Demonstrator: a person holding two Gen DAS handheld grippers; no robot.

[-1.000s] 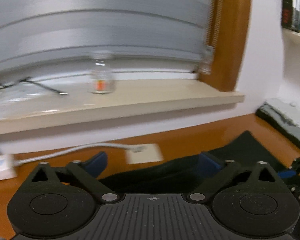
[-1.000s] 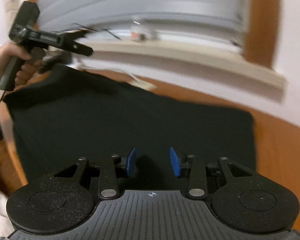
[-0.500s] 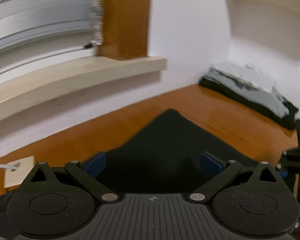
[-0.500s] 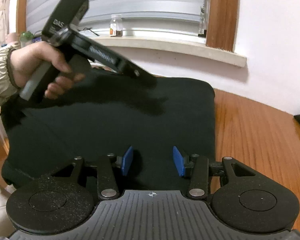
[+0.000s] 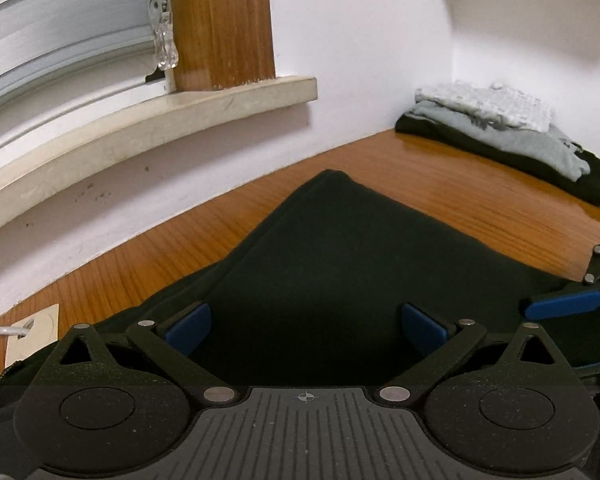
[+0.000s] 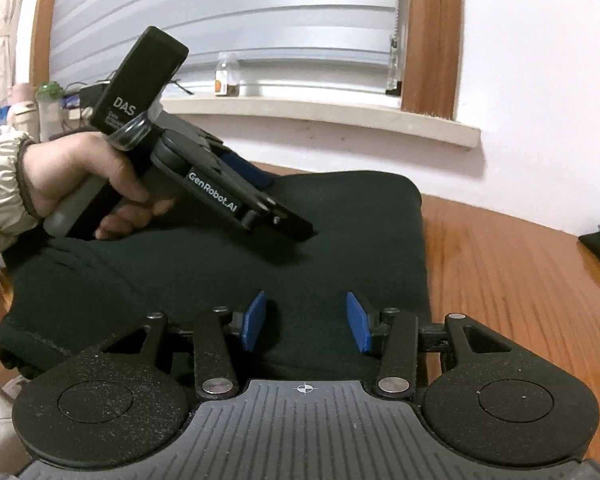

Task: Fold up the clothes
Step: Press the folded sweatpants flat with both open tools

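Both tools hang spread and empty over a dark garment on the table.

The garment's [image 6: 340,240] near and left edges are cut off by the tool bodies, and its type is hard to tell. It lies folded flat on the table [image 6: 500,264], beneath and ahead of the right tool [image 6: 306,322] and the left tool [image 5: 304,328]. In the right view, the left tool reads "DAS" and "GenRobot.AI", held by a hand [image 6: 80,176]. A pile of clothes [image 5: 500,124] sits in the far corner, its right end cut off.
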